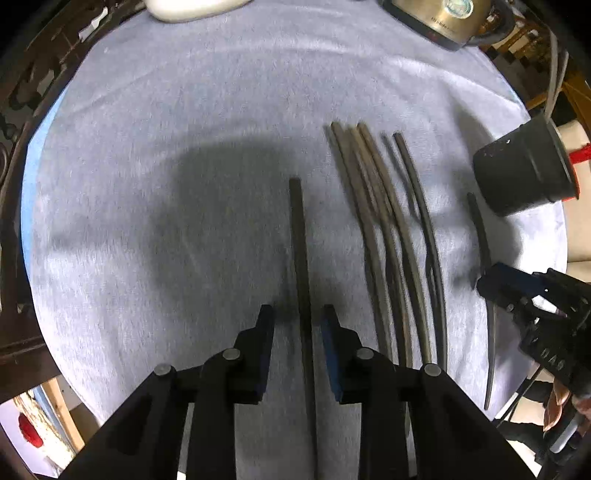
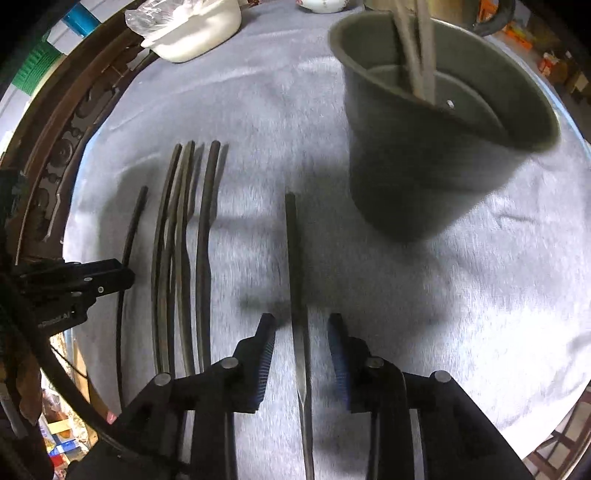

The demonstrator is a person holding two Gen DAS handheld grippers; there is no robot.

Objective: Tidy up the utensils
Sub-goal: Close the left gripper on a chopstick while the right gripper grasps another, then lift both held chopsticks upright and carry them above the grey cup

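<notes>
Seen from the left wrist, my left gripper (image 1: 298,314) points down at the grey cloth (image 1: 184,110) and is open. A single dark chopstick (image 1: 299,258) lies between its fingers with a gap on each side. To its right lie several chopsticks in a bundle (image 1: 388,240), then one more chopstick (image 1: 480,229) under my right gripper (image 1: 484,286). In the right wrist view my right gripper (image 2: 301,319) is open astride that chopstick (image 2: 295,258) without touching it. The black cup (image 2: 424,166) stands just beyond, with a few chopsticks (image 2: 417,48) in it. The left gripper (image 2: 127,278) shows at the left.
A white bowl (image 2: 195,33) with plastic wrap sits at the far left edge of the cloth. A metal kettle (image 1: 443,18) stands at the back. A carved dark wooden table rim (image 1: 22,147) rings the cloth. Cluttered floor shows past the edges.
</notes>
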